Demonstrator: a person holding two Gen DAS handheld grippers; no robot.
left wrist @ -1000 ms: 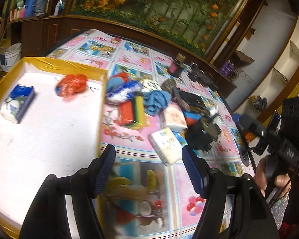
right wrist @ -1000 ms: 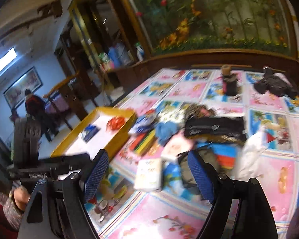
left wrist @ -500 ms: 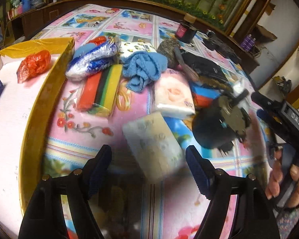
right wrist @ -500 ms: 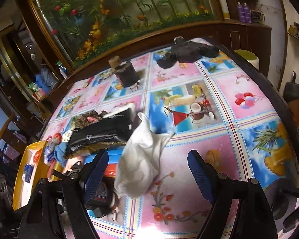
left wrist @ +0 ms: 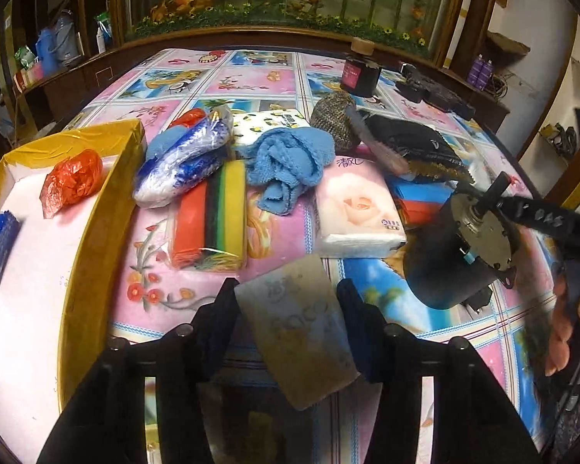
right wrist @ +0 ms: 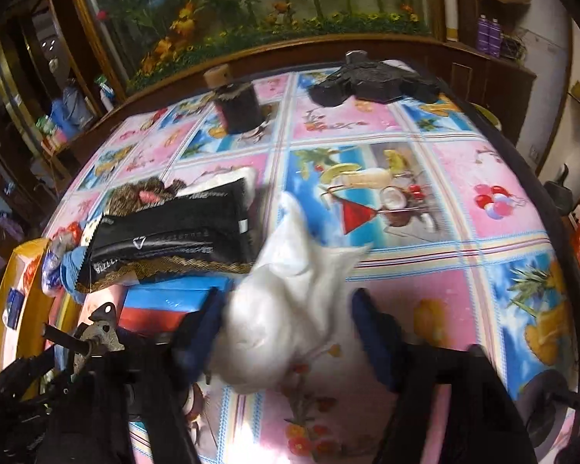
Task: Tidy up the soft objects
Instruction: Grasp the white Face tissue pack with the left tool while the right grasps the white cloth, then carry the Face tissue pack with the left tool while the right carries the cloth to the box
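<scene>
My left gripper [left wrist: 288, 305] is open with its blue pads on either side of a pale tissue pack [left wrist: 297, 328] that lies on the tablecloth. Beyond it lie a rose-print tissue pack [left wrist: 357, 208], a blue towel [left wrist: 286, 162], a striped sponge pack [left wrist: 208, 220] and a blue-white bag [left wrist: 181, 166]. A yellow-rimmed tray [left wrist: 92, 239] at left holds a red bag [left wrist: 71, 181]. My right gripper [right wrist: 286, 324] is open around a crumpled white plastic bag [right wrist: 286, 301], pads apart from it.
A black motor [left wrist: 460, 255] lies right of the tissue packs. A black pouch [right wrist: 170, 239] rests on a blue-red box [right wrist: 166, 305]. A dark jar [right wrist: 236, 104] and black items [right wrist: 367, 81] stand at the far edge. The patterned tablecloth [right wrist: 483, 201] covers the table.
My left gripper moved forward and down until the pale tissue pack lies between its pads. My right gripper swung right and advanced onto the white bag.
</scene>
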